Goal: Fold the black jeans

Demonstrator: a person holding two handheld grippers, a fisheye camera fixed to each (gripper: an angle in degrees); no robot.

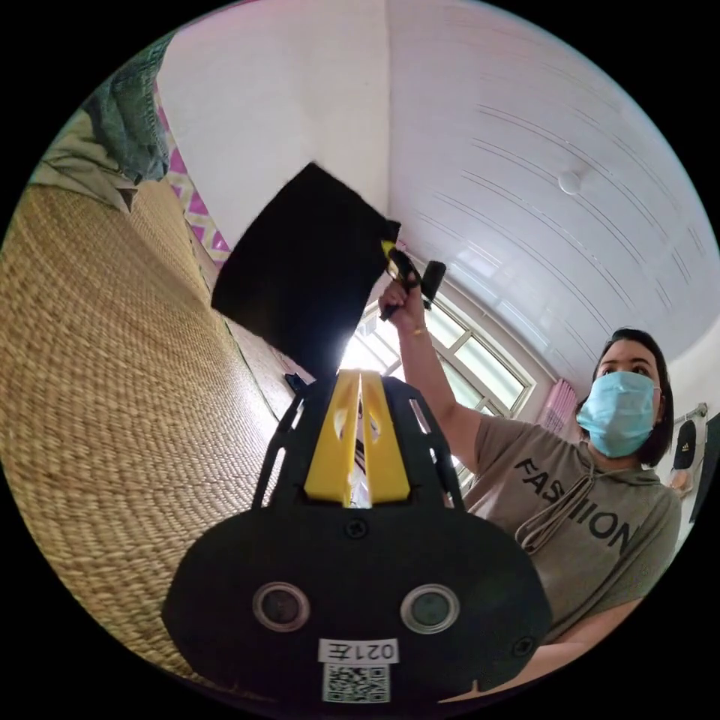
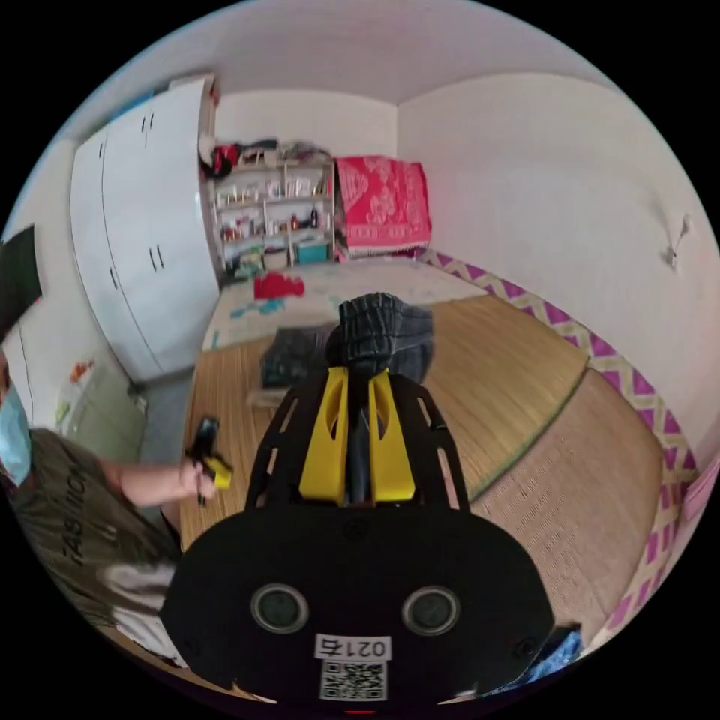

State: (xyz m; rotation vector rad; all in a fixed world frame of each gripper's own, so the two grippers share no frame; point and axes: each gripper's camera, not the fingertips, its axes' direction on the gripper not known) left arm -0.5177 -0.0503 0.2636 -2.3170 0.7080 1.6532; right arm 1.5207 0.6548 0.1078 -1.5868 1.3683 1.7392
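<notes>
Black jeans (image 1: 300, 274) lifted off woven mat (image 1: 112, 420), hanging between both tongs. Right tongs (image 1: 390, 251) clamped on one edge; left tongs (image 1: 358, 405) narrow, apparently pinching other edge. Folding barely begun: no fold laid.

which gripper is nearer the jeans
Right. The right gripper has its fingers shut on the jeans, holding them in the air; the left gripper is apart from them and holds nothing.
</notes>
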